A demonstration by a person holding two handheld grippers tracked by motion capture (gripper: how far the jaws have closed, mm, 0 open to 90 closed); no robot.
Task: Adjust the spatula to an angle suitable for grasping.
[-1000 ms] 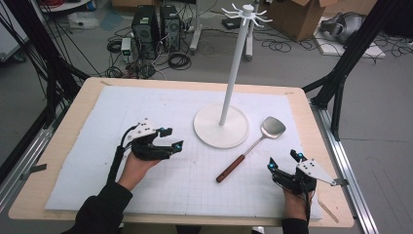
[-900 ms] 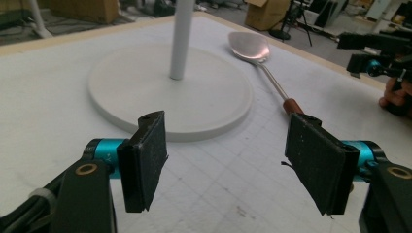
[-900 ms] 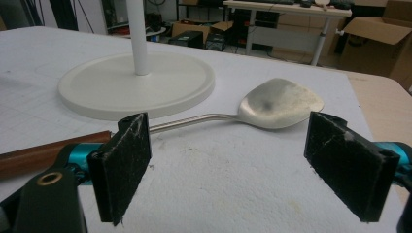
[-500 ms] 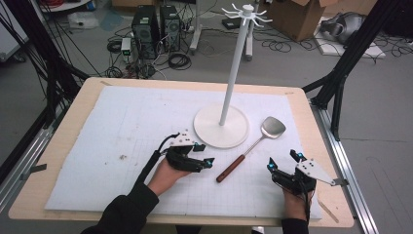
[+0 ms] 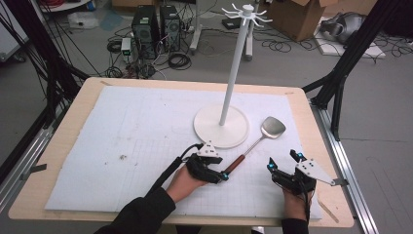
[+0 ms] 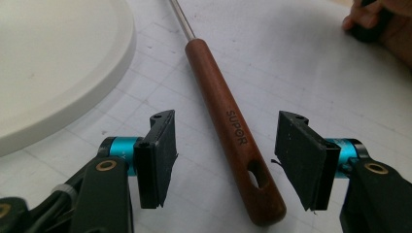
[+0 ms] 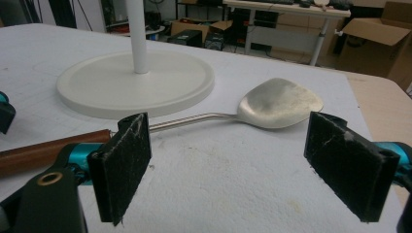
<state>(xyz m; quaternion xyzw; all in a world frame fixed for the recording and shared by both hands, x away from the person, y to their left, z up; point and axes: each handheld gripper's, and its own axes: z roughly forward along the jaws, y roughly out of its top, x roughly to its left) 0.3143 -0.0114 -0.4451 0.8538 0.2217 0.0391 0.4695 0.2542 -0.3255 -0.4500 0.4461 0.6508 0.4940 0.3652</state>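
A white stand (image 5: pixel 220 126) with a round base and a tall pole topped by small hooks sits on a white gridded mat (image 5: pixel 122 141) covering the wooden tabletop (image 5: pixel 73 105). Beyond it, computer towers (image 5: pixel 156 27), tangled cables (image 5: pixel 179 59) and cardboard boxes (image 5: pixel 299 17) crowd the floor.

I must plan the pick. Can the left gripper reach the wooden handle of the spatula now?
Probably yes: the left gripper has its jaws on either side of the wooden handle, still apart from it and closing; nothing lies between.
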